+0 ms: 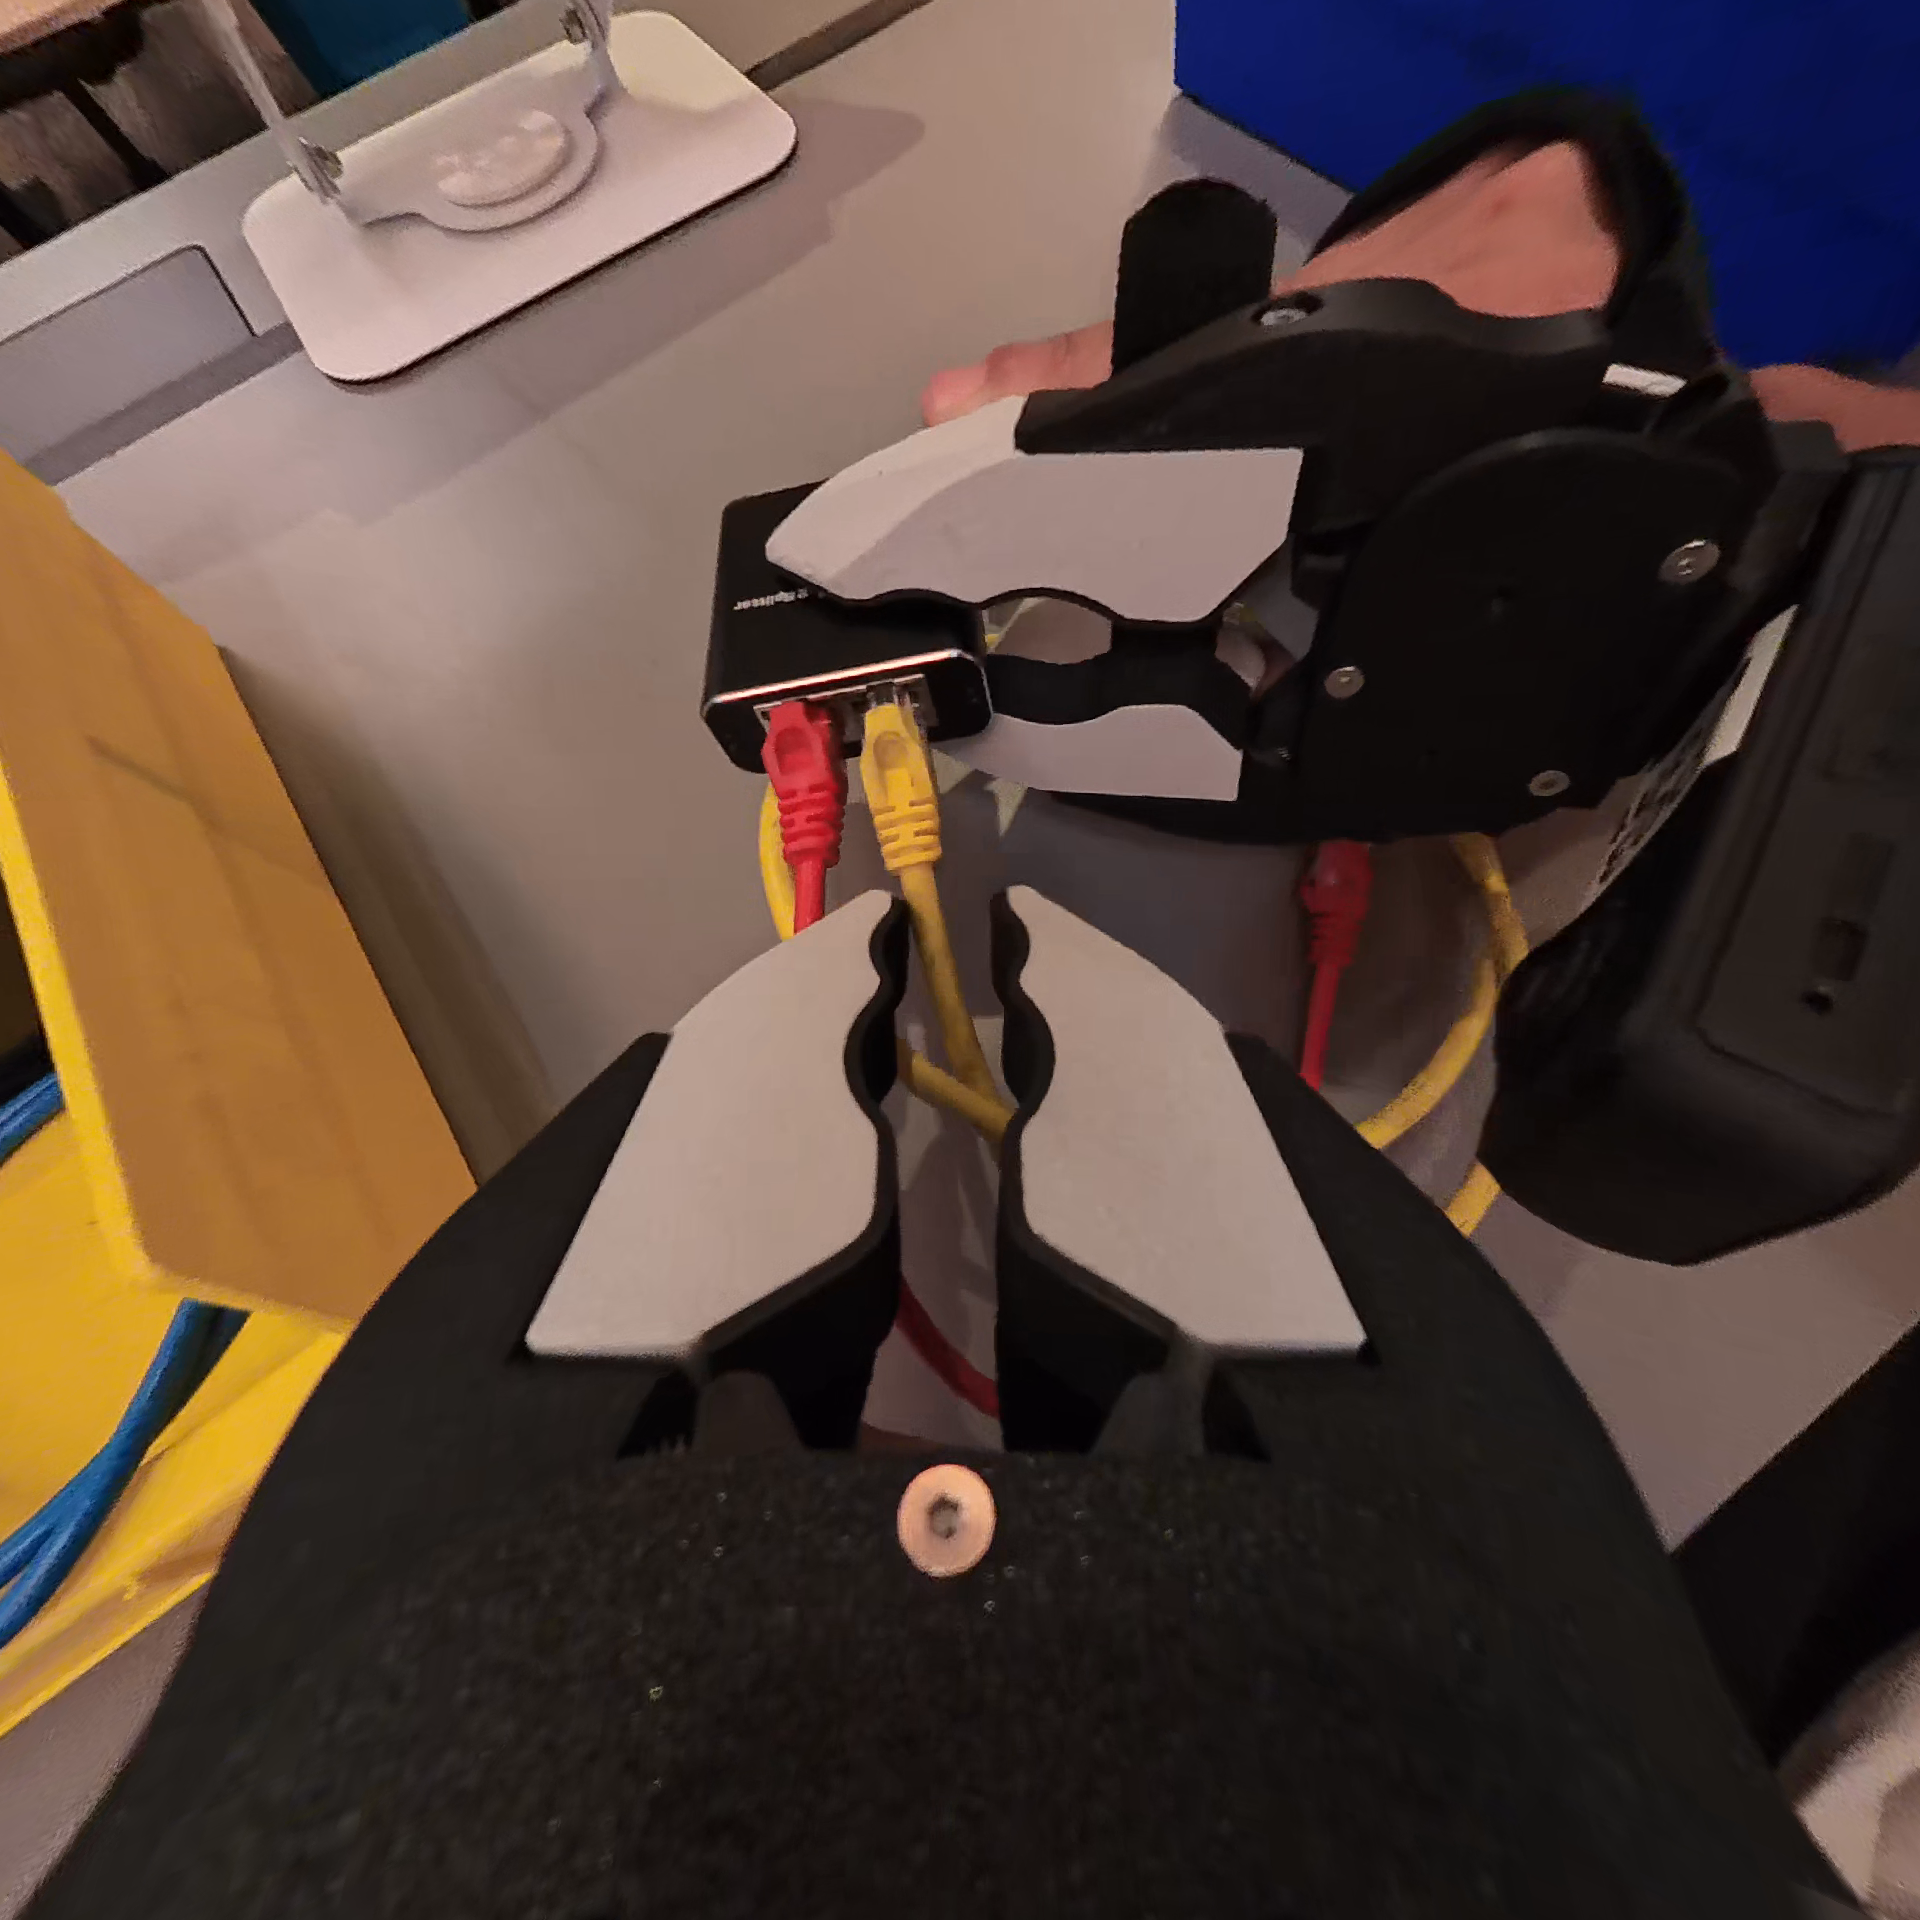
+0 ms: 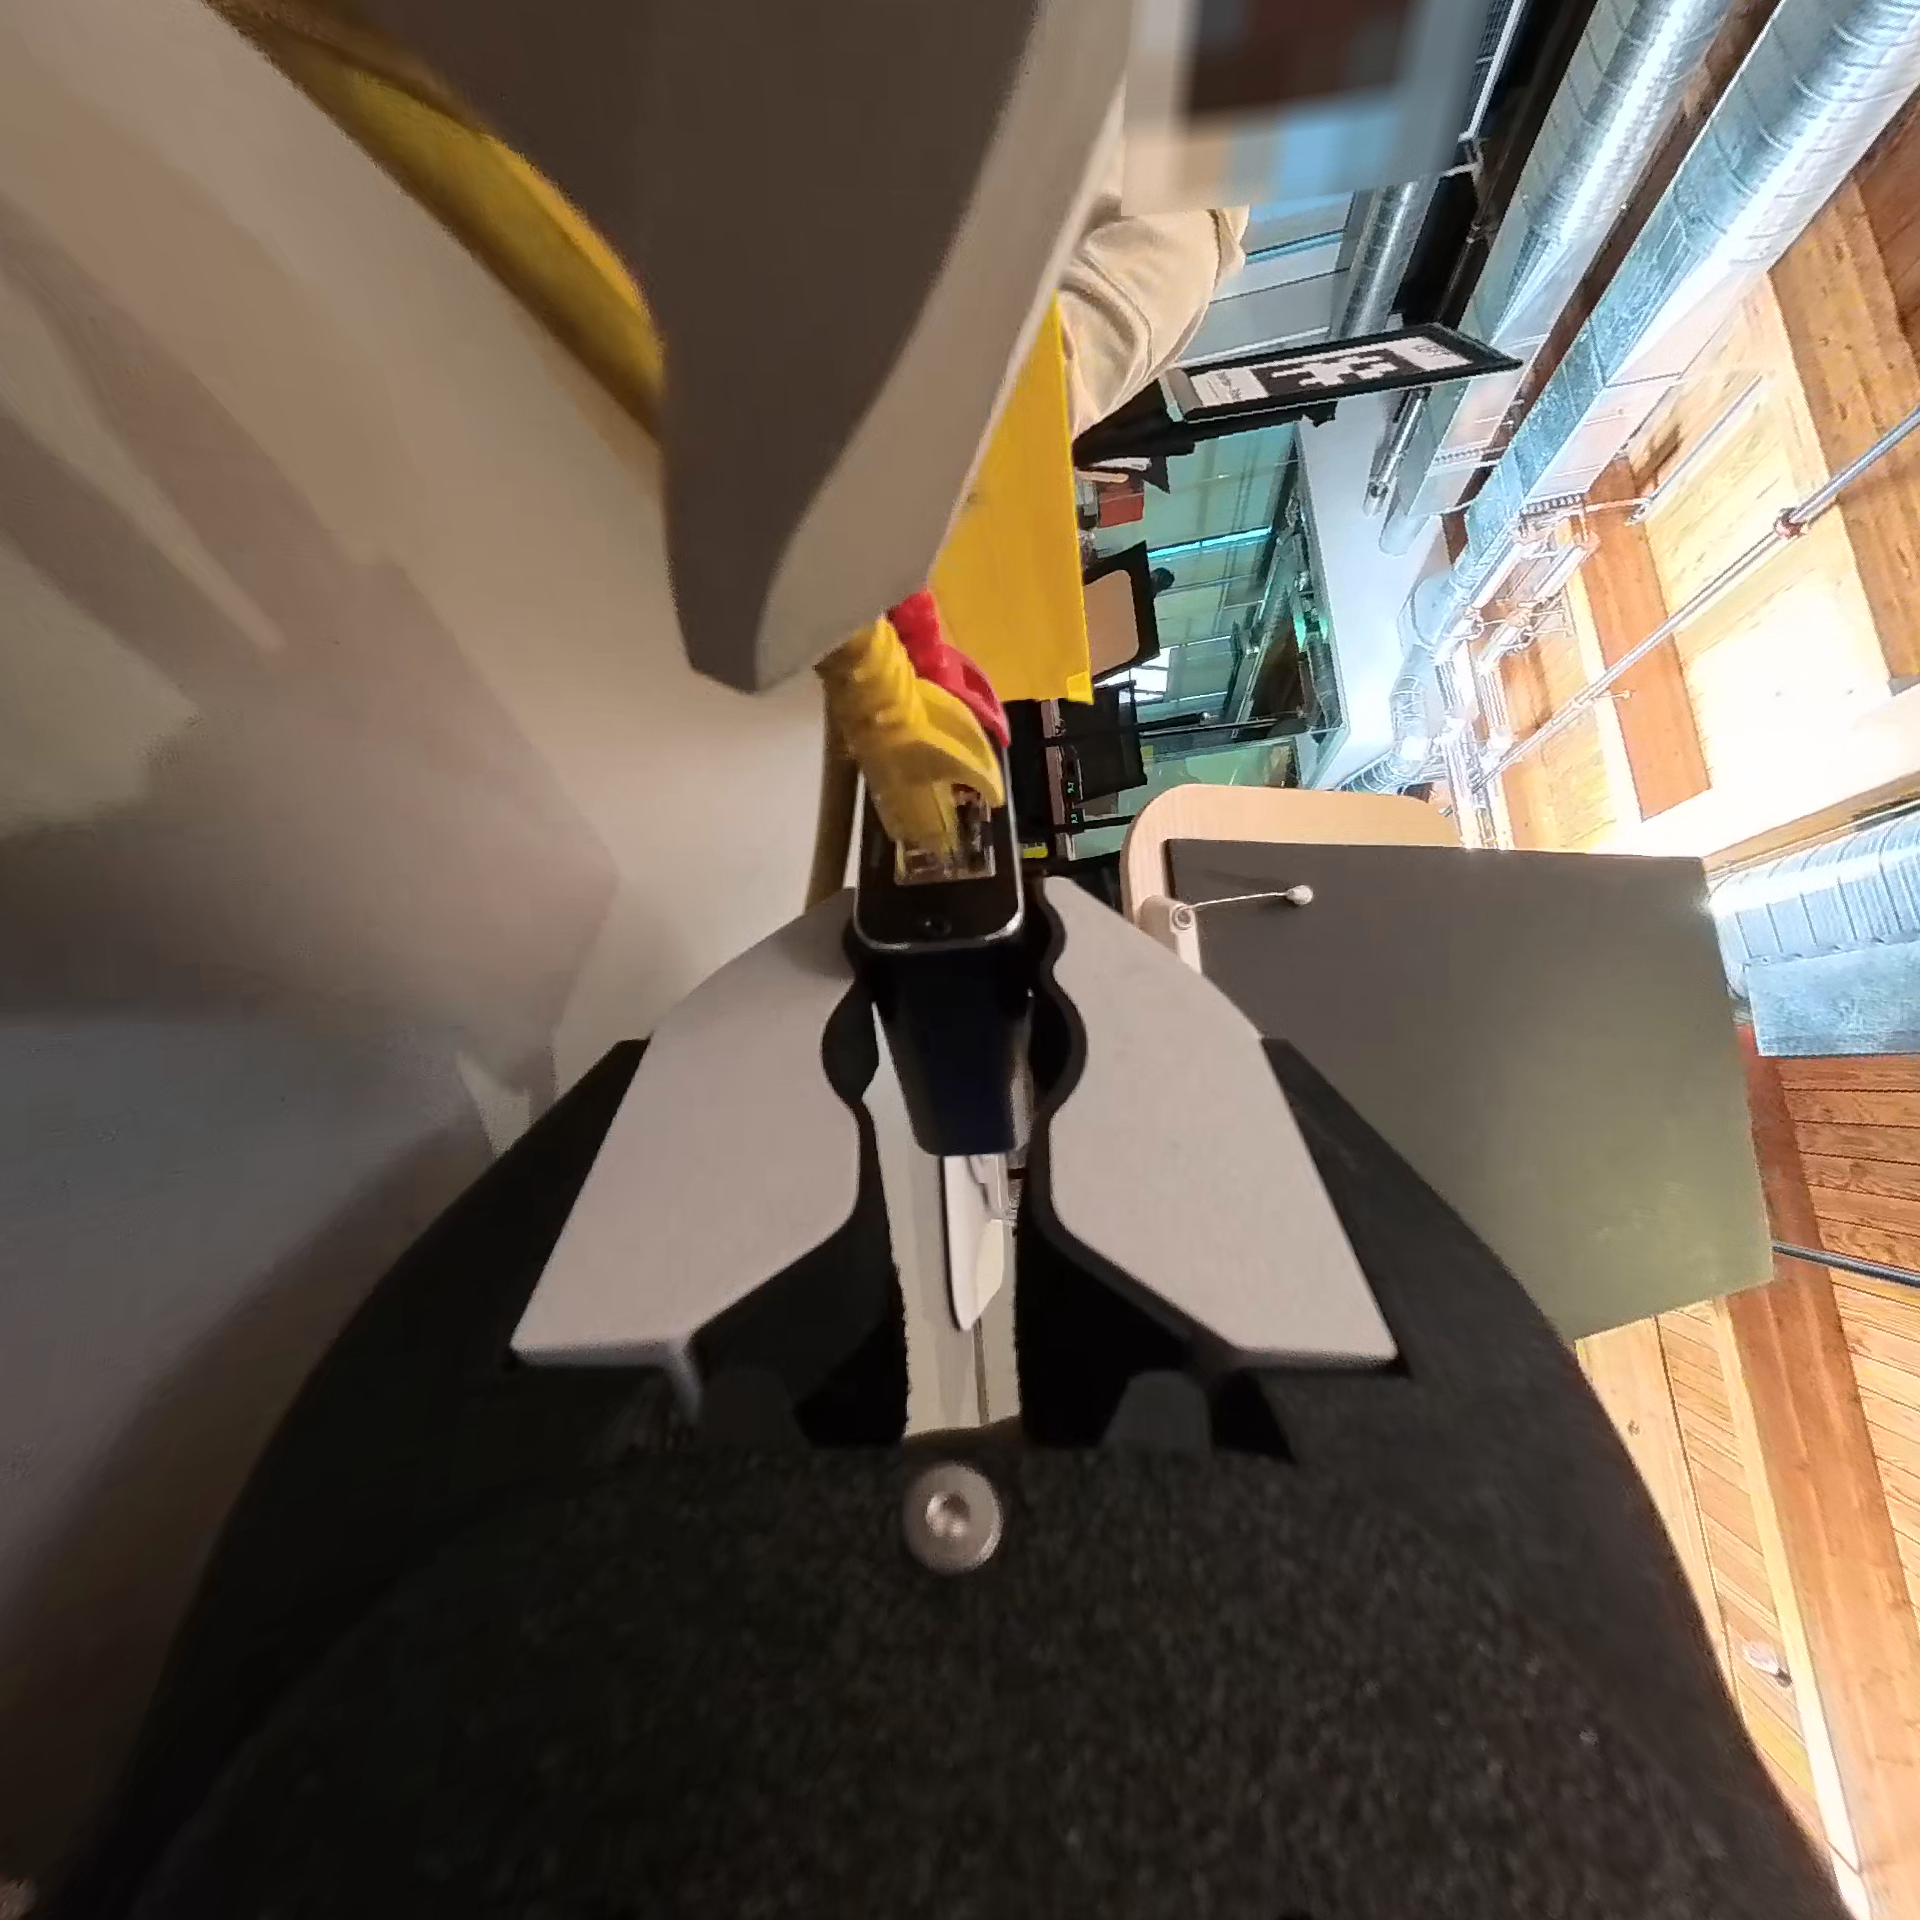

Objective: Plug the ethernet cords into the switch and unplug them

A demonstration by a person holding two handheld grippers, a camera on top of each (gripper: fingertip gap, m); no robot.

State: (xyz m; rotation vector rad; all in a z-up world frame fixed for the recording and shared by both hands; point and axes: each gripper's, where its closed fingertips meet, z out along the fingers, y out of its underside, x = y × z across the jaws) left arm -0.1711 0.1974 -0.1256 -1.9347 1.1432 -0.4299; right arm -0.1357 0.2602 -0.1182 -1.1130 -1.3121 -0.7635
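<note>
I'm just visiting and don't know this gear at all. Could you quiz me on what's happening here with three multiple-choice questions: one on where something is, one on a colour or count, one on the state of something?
1. Where is the yellow plug relative to the red plug in the left wrist view?
A. To its right
B. To its left
C. Lying on the table

2. How many cords are plugged into the black switch?
A. None
B. Two
C. Four

3. What is the right gripper doing?
A. Hanging open
B. Clamped on the switch
C. Gripping the red cord

Answers: 1 A, the two plugs sit side by side in the ports; 2 B, one red, one yellow; 3 B, its fingers close on the switch's body.
</note>
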